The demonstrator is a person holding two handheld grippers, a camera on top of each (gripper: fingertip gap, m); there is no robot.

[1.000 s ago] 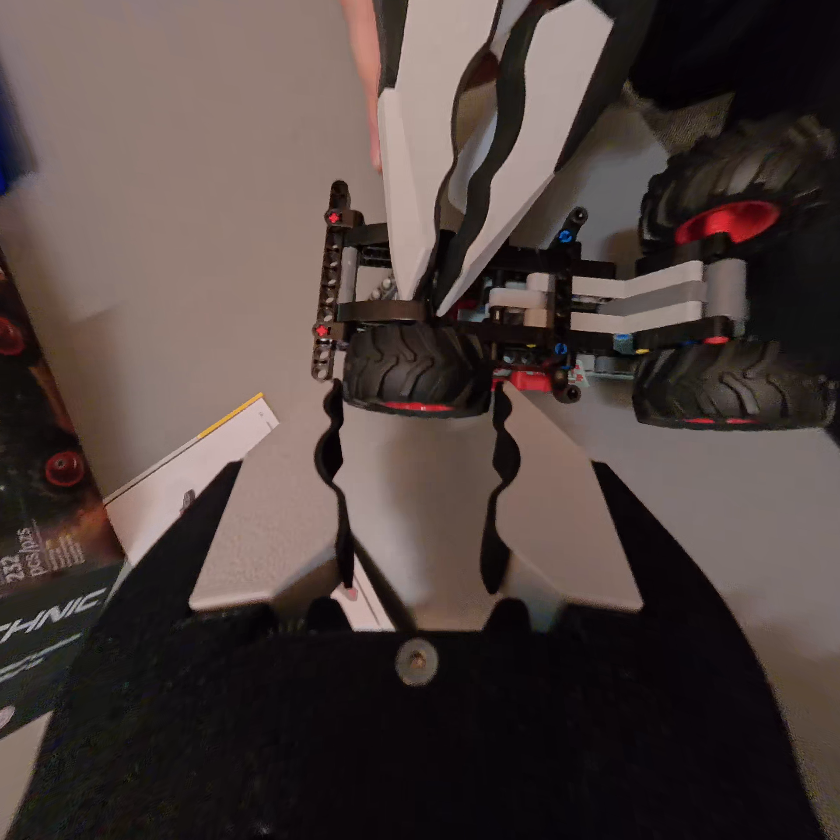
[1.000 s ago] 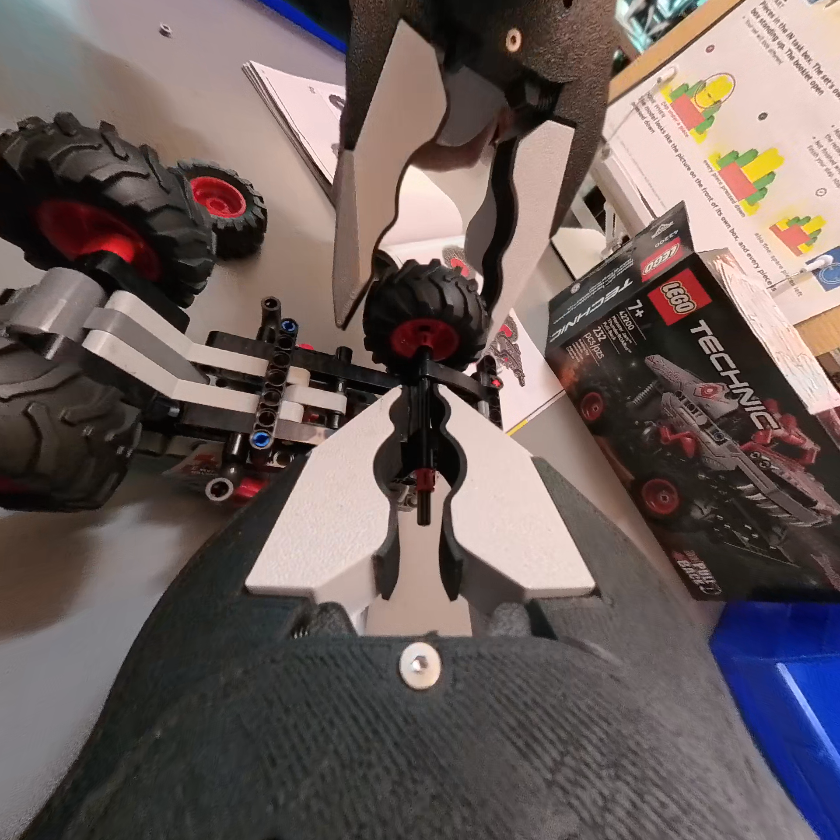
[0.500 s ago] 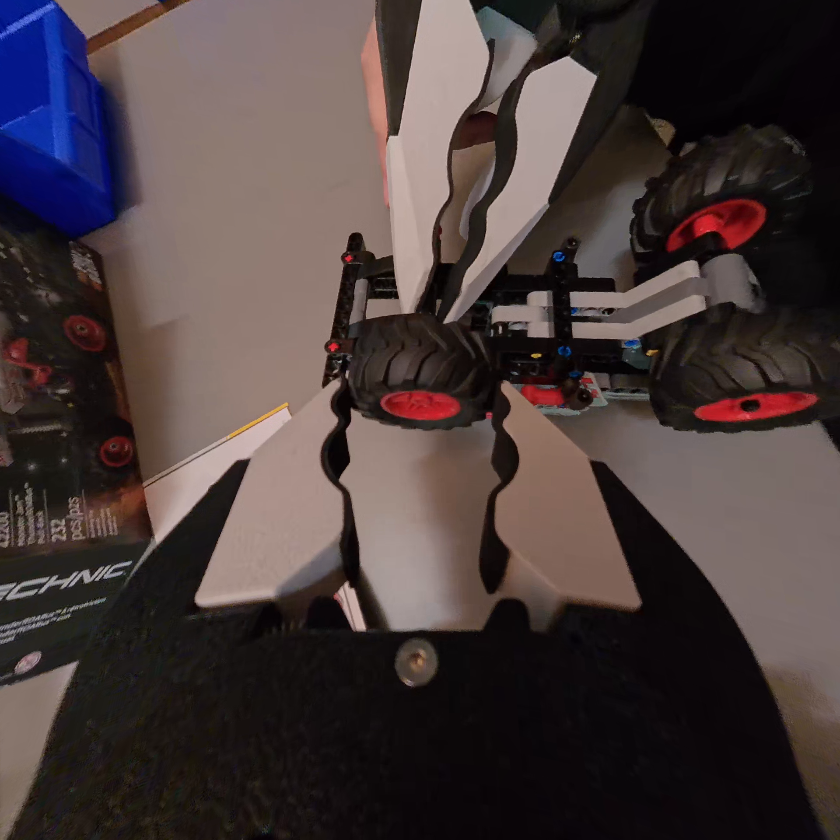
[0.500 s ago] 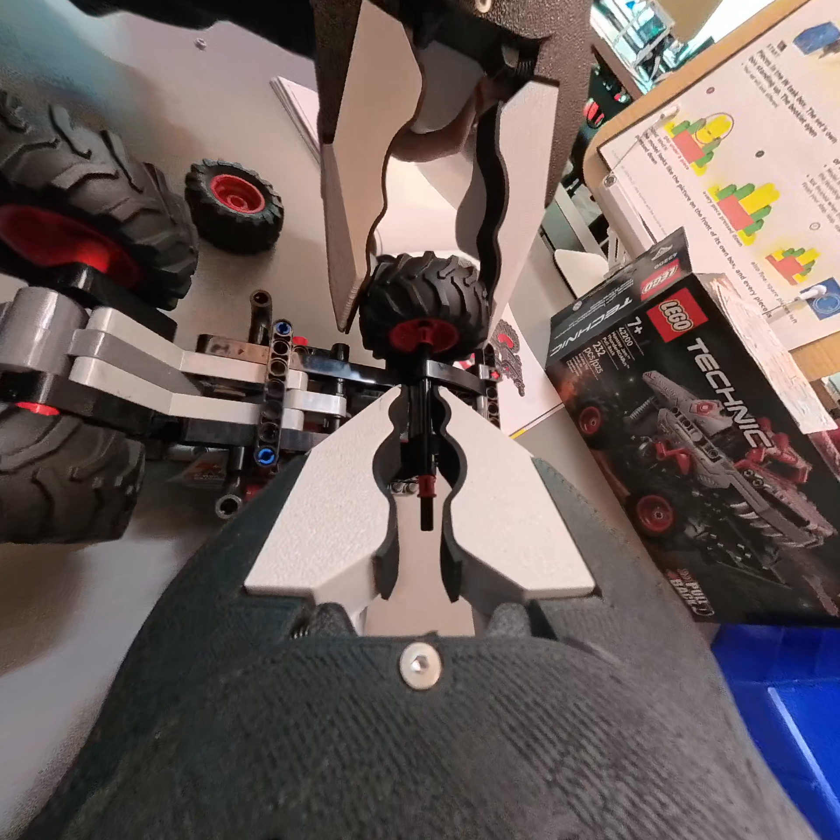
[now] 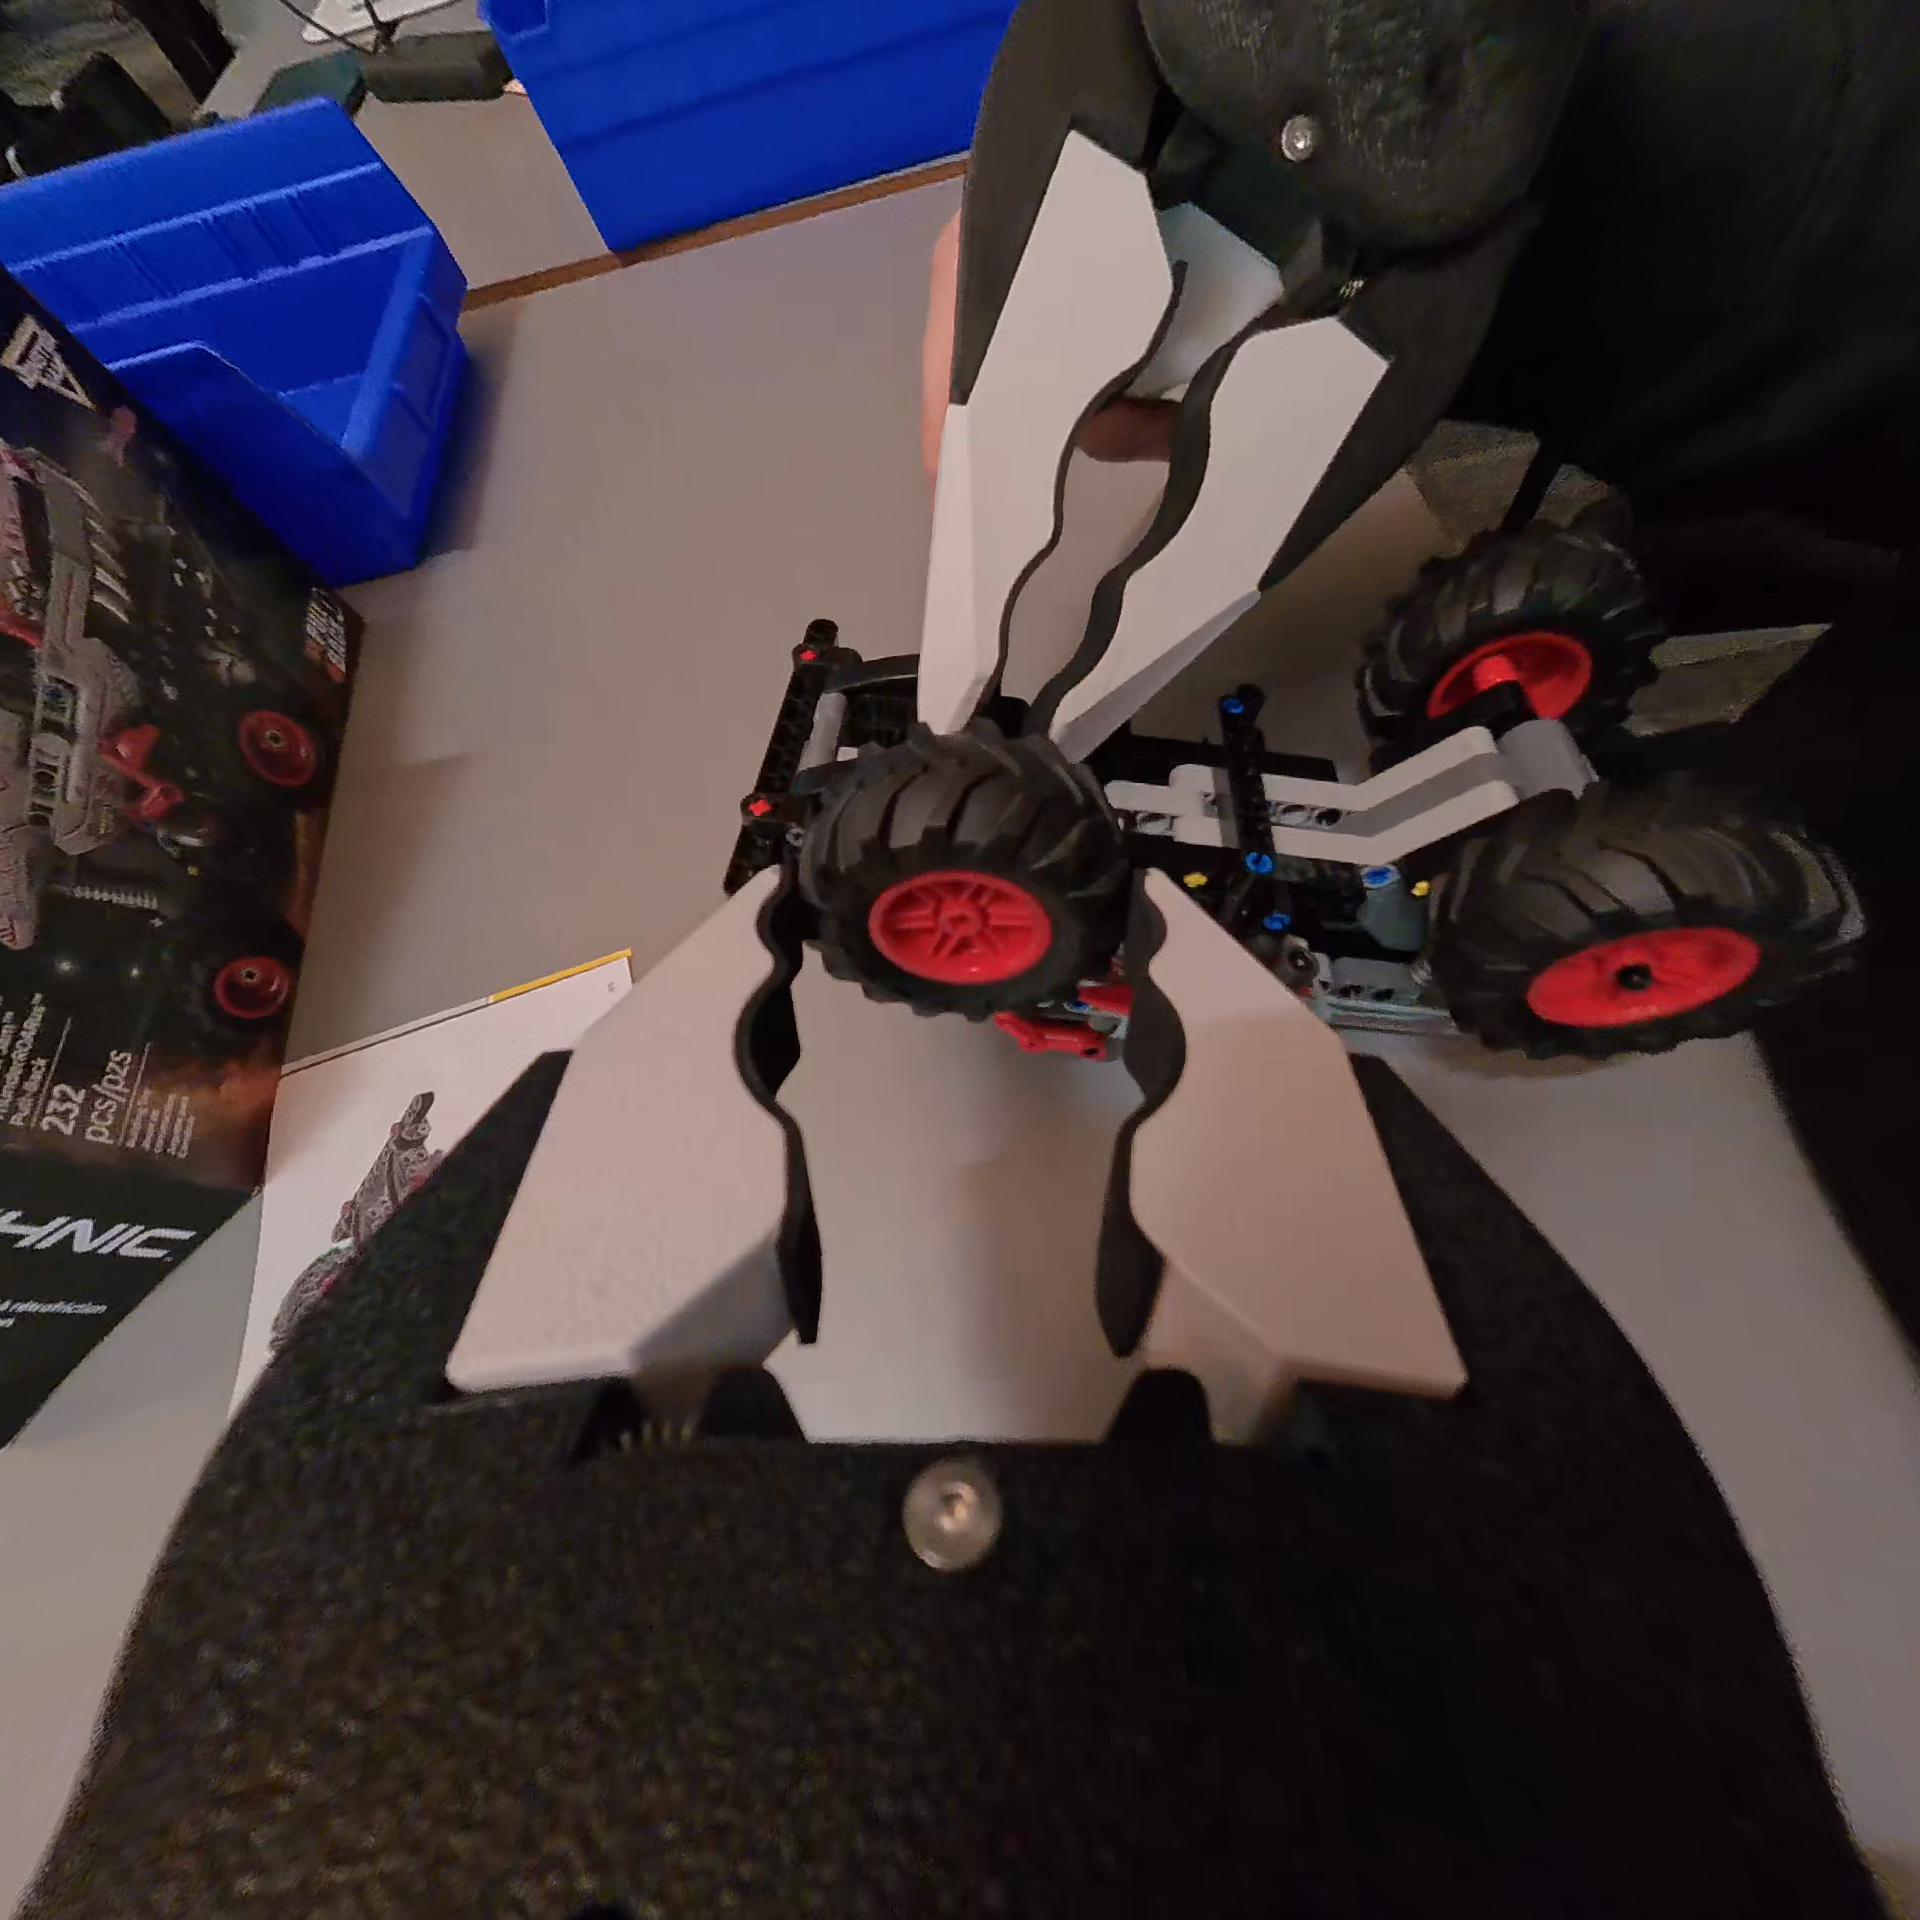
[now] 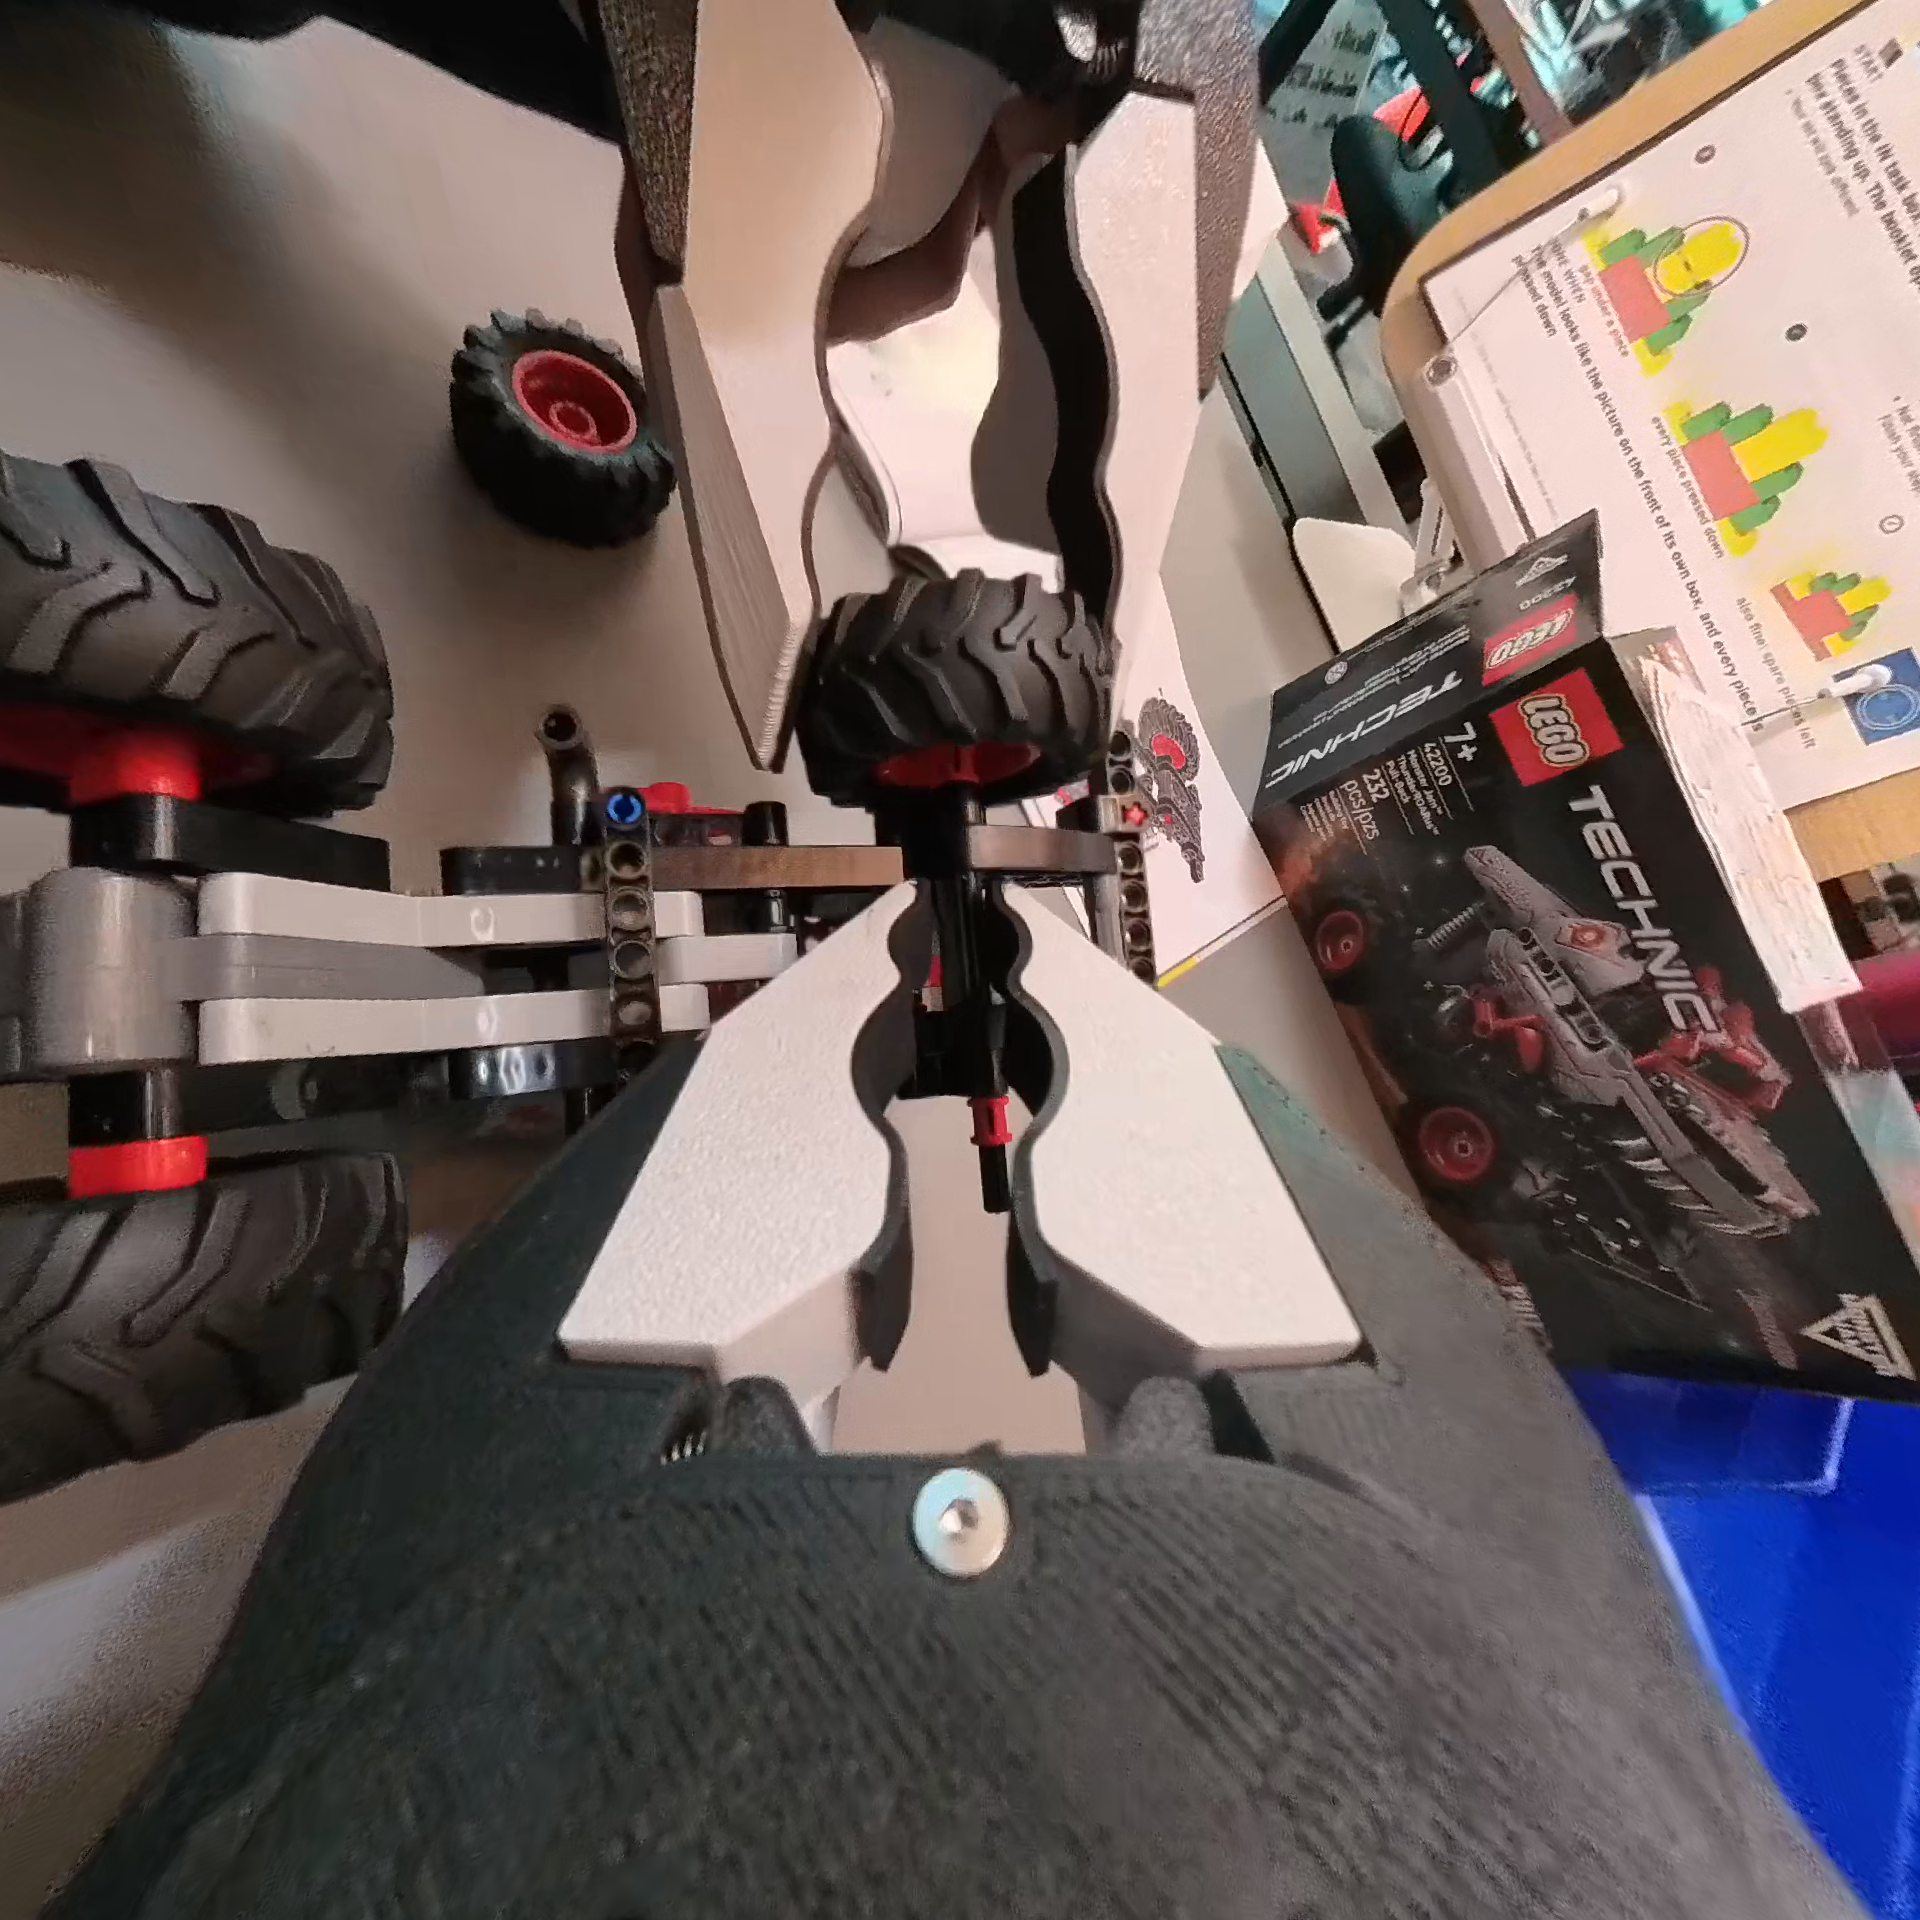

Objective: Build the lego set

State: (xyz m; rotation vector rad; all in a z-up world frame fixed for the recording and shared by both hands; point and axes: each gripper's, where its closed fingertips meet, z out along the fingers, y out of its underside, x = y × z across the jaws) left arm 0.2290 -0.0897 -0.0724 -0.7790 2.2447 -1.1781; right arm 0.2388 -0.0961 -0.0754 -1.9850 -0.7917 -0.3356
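My left gripper (image 5: 961, 914) is spread around the small front wheel (image 5: 961, 914) — its tips flank the tyre, though I cannot tell whether they press it. My right gripper (image 6: 961, 914) is clamped on the black axle (image 6: 951, 997) under that wheel, on the truck chassis (image 6: 436, 966) lying on the grey table (image 5: 665, 520). A loose wheel (image 6: 561, 426) sits far left, the set's box (image 6: 1621, 997) right.
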